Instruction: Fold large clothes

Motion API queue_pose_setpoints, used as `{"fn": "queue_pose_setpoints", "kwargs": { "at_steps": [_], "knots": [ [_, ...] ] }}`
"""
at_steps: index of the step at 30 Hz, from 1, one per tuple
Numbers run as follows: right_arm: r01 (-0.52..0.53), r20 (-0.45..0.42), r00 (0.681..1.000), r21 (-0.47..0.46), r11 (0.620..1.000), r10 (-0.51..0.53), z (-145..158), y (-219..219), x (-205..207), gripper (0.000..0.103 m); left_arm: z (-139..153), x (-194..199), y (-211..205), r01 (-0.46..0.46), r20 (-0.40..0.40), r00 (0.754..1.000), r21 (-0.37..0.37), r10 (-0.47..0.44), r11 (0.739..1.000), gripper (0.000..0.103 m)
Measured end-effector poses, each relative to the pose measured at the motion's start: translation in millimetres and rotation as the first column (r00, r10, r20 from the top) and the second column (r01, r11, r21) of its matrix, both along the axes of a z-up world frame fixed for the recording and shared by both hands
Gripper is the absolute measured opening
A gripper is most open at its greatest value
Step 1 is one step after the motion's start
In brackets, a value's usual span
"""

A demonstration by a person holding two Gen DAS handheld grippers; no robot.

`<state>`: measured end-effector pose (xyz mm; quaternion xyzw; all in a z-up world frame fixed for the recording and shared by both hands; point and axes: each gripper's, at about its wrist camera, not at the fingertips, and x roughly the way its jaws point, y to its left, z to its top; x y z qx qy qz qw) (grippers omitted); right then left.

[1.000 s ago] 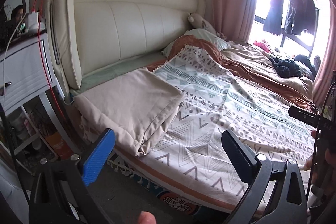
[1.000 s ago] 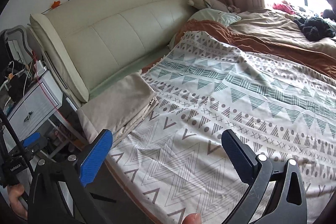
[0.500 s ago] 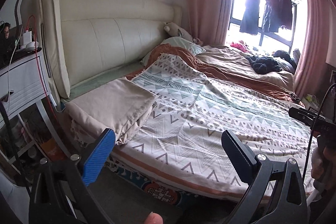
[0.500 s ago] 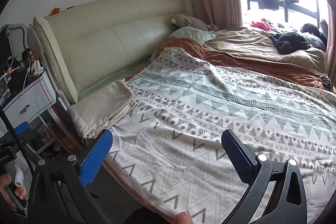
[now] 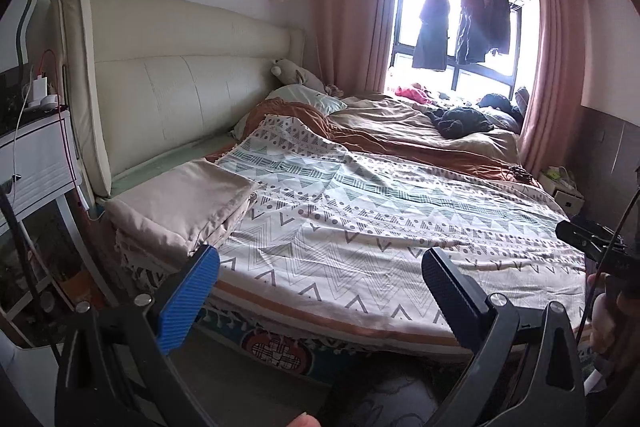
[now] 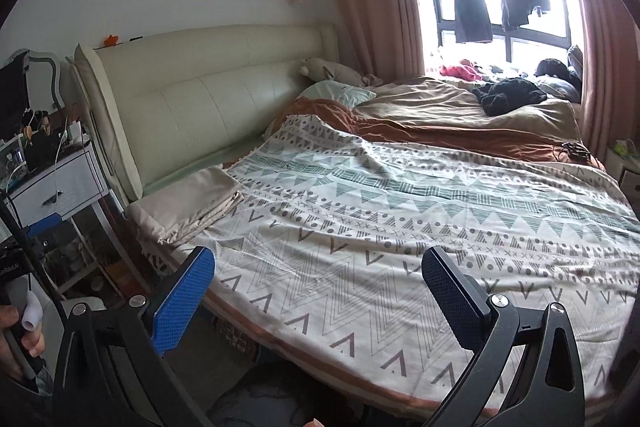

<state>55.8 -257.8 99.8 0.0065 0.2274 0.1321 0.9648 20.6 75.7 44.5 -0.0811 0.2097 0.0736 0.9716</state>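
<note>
We hold both grippers off the bed's near edge, above the floor. Our left gripper (image 5: 320, 291) has its jaws spread wide with nothing between them, and our right gripper (image 6: 318, 289) is likewise spread and empty. The folded beige cloth (image 5: 182, 203) lies at the bed's near-left corner, just beside the headboard (image 5: 184, 103), resting on the patterned blanket (image 5: 380, 219) that covers the near half of the bed. A brown quilt (image 6: 440, 131) lies bunched along the far side, with a dark garment (image 6: 508, 95) on it by the window.
</note>
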Motion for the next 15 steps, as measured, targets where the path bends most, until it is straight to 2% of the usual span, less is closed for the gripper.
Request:
{"fn": "queue_pose_setpoints", "kwargs": {
  "at_steps": [9,15],
  "knots": [
    [0.032,0.012,0.999,0.040,0.999,-0.032,-21.3,-11.8,-47.9,0.103,-14.7,-33.9,-18.1,0.029,0.047,0.999,-0.037,-0.028,0.999,0.103],
    [0.056,0.001,0.998,0.088,0.995,-0.056,-35.8,-24.6,-66.2,0.103,-24.7,-37.8,-23.6,0.042,0.064,0.997,-0.059,-0.038,0.997,0.103]
  ]
}}
